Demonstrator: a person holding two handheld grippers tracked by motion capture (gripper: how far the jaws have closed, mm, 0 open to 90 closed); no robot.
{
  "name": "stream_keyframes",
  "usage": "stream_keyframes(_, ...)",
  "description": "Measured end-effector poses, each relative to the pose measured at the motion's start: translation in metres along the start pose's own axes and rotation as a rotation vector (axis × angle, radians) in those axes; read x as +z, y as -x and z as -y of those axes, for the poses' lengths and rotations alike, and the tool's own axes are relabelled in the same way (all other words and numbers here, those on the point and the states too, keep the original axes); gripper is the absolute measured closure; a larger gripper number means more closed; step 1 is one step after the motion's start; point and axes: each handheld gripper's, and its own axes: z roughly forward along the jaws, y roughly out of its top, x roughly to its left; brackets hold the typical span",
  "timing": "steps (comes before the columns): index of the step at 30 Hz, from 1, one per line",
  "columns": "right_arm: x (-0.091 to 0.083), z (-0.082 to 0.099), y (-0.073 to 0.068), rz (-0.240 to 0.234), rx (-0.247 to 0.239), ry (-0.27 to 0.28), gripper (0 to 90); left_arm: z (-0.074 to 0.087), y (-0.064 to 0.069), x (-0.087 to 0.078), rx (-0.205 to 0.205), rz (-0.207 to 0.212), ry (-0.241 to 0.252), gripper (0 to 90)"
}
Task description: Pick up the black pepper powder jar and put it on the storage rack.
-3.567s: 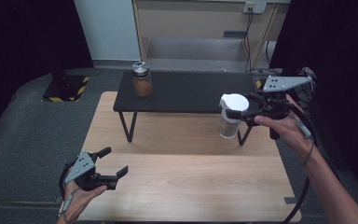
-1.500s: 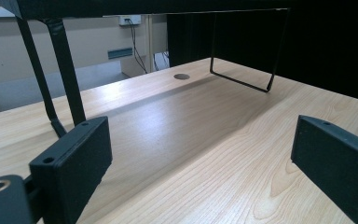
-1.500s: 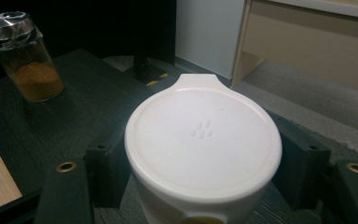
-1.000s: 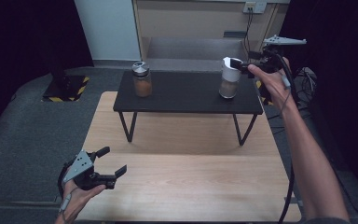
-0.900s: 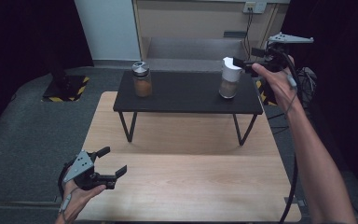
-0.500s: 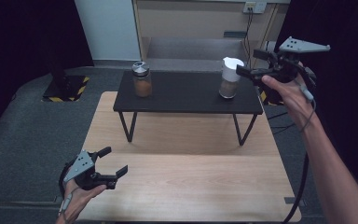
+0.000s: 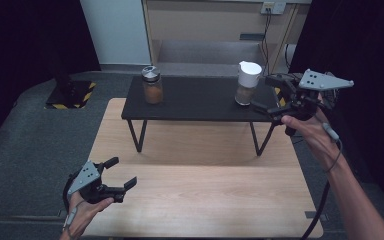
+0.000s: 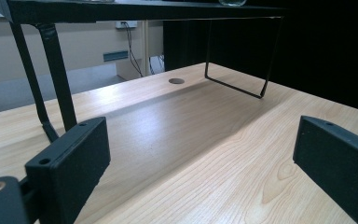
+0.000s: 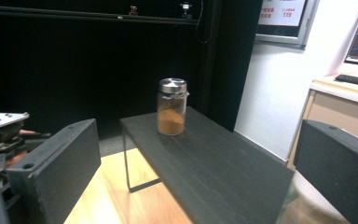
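White-lidded jar [image 7: 248, 83] stood upright on the small black surface [image 7: 200, 102], near its right end & close to the front edge. It had a clear body w/ brownish stuff in the bottom. The right gripper [image 7: 266, 93] sat just beside it, to the right, w/ the jaws spread wide. They had just been opening, and nothing was squeezed between them. One jaw tip reached close to the jar's base; I couldn't tell if it touched. In the right gripper view, the jar's pale lid [image 9: 310, 198] peeked up low, next to the right jaw, blurry & very near. The right hand [image 7: 307, 131] held that gripper from behind, and a dark cable hung down along the arm. Far off at the other end of the black surface stood a second jar [image 7: 151, 85] w/ a shiny metal lid & orange-brown powder inside. It also showed in the right gripper view [image 9: 172, 106], standing straight. The black surface had thin bent legs & stood on a big light wood surface [image 7: 200, 190]. The left gripper [image 7: 121, 173] rested low near the front left corner of the wood, well apart from both jars. Its jaws were open too, w/ nothing in them. In the left gripper view, bare wood [image 8: 205, 140] lay between the two black jaws.
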Motion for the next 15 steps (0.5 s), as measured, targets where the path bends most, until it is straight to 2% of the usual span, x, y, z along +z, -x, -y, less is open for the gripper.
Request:
stream_keyframes(4,-0.008,0.01,-0.007,-0.004,-0.008,-0.001,0.9,0.0,0.0,0.0,0.006,0.006,0.005,2.4)
stream_keyframes(15,-0.027,0.048,-0.034,0.03,0.001,0.016,0.9,0.001,0.001,0.0,0.003,0.003,0.012,2.1)
